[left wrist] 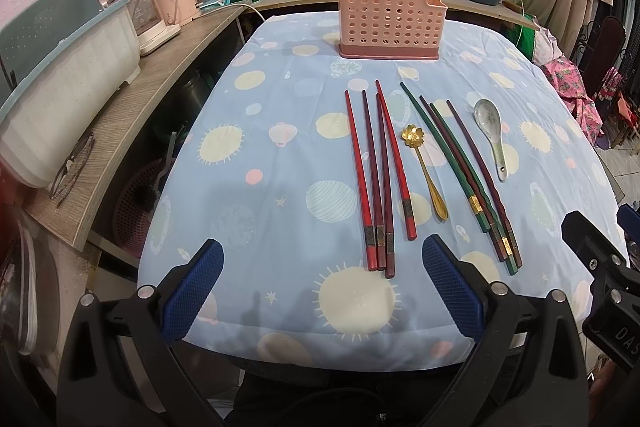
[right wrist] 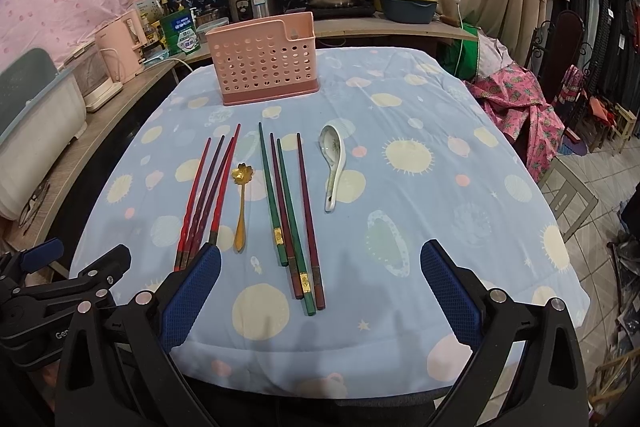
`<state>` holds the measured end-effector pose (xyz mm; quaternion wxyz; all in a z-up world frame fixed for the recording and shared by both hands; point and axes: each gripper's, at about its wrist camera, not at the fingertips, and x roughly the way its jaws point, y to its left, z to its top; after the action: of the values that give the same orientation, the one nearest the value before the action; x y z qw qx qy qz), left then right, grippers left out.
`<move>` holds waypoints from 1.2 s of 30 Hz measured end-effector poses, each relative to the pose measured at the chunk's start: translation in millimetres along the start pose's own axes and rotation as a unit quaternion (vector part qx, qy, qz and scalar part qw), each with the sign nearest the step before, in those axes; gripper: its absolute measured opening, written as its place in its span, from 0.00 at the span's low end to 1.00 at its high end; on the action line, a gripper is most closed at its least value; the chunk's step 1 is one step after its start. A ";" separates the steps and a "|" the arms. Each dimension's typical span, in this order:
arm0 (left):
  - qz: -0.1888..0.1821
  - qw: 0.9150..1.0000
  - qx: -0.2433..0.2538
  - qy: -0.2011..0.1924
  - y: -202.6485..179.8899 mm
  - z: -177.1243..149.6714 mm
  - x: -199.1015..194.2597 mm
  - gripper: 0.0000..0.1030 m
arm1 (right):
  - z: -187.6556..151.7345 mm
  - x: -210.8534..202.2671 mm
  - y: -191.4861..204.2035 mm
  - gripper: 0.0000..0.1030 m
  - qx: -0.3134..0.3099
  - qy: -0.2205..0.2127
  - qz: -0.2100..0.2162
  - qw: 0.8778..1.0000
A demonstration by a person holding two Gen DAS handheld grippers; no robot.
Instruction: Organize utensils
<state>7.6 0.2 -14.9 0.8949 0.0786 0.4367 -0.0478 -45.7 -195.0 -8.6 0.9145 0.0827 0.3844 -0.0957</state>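
Note:
A pink perforated utensil holder (left wrist: 390, 17) (right wrist: 266, 61) stands at the far side of the table. In front of it lie several red and maroon chopsticks (left wrist: 378, 179) (right wrist: 208, 195), a gold flower-shaped spoon (left wrist: 426, 171) (right wrist: 242, 205), several green and dark red chopsticks (left wrist: 464, 175) (right wrist: 290, 211) and a white ceramic spoon (left wrist: 492, 139) (right wrist: 334, 167). My left gripper (left wrist: 322, 269) hovers open at the near edge, just before the red chopsticks' handles. My right gripper (right wrist: 320, 273) is open too, near the green chopsticks' ends. Neither holds anything.
The table wears a blue cloth (left wrist: 280, 155) (right wrist: 440, 187) with sun and planet prints. A wooden counter (left wrist: 132, 115) runs along the left with a white bin, a pink kettle and glasses. Pots and a rice cooker (right wrist: 254, 1) stand behind. Pink fabric (right wrist: 516, 107) lies at the right.

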 end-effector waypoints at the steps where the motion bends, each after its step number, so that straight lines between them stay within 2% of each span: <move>1: 0.000 1.000 0.000 0.000 0.0 0.0 0.0 0.92 | 0.0 0.1 -0.1 0.93 0.000 0.000 0.000 1.000; 21: -0.003 1.000 -0.003 0.007 1.1 2.1 3.4 0.92 | -0.3 0.4 0.7 0.93 0.003 0.002 0.000 1.000; 29: -0.014 0.999 -0.036 0.038 16.6 8.9 27.7 0.92 | 2.3 19.9 -9.8 0.93 0.029 0.022 0.004 0.999; 36: -0.019 0.998 -0.033 0.055 16.1 17.3 60.2 0.92 | 6.3 44.3 -19.1 0.91 0.035 0.036 -0.002 0.999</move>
<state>60.5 11.8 -50.4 0.8703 0.0431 0.4884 -0.0459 -15.5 -219.8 -37.5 0.8964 0.1176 0.4135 -0.1081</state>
